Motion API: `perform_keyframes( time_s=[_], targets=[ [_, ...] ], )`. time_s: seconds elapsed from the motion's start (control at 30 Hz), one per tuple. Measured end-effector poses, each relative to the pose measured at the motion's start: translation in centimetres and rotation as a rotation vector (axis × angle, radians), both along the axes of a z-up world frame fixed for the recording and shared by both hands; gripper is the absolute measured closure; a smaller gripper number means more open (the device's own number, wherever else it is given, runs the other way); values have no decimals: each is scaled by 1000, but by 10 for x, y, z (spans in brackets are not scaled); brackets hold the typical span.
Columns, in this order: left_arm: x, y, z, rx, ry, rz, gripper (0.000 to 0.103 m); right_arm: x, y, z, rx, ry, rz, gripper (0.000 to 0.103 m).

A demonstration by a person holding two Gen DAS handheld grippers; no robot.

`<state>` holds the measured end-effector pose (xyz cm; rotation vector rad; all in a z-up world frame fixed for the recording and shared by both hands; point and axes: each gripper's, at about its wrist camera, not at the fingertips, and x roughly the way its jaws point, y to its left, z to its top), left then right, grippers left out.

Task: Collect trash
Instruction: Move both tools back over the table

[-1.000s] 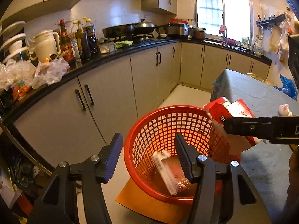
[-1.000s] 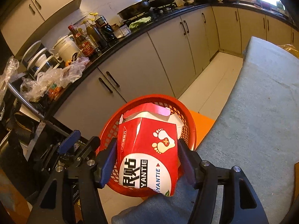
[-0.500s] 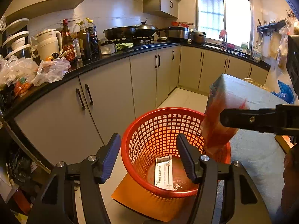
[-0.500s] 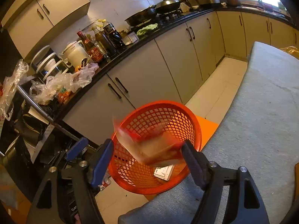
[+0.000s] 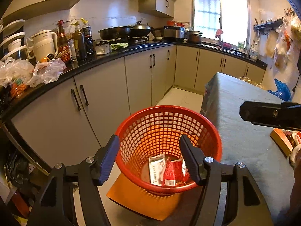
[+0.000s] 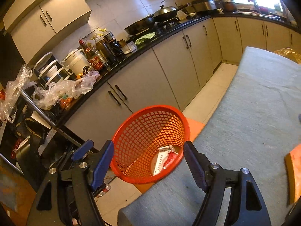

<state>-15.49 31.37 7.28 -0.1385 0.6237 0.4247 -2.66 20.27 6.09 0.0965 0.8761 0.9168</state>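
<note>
Right wrist view: right tool (image 6: 148, 162) gapes empty, jaws just widened; red box (image 6: 169, 159) lies in basket (image 6: 131, 175) below.

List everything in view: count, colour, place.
basket: 1, red, floor beside table
red box: 1, in basket
white packet: 1, in basket
mat: 1, orange, under basket
table: 1, grey cloth
kettle: 1, white, counter
bottles: several, dark, counter
plastic bags: several, clear, counter
woks: 2, dark, stove
board: 1, orange, table edge
left gripper: open, empty, over basket
right gripper: open, empty, jaws just opened
</note>
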Motion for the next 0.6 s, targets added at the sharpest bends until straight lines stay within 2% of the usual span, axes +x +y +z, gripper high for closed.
perform_keyframes(
  time_s=[0.37, 0.6],
  targets=[
    [9, -43, 3, -8, 3, -85, 34, -11, -75, -2, 16, 6, -97, 23],
    [29, -102, -9, -67, 31, -216, 30, -32, -145, -8, -40, -52, -277, 21]
  ],
)
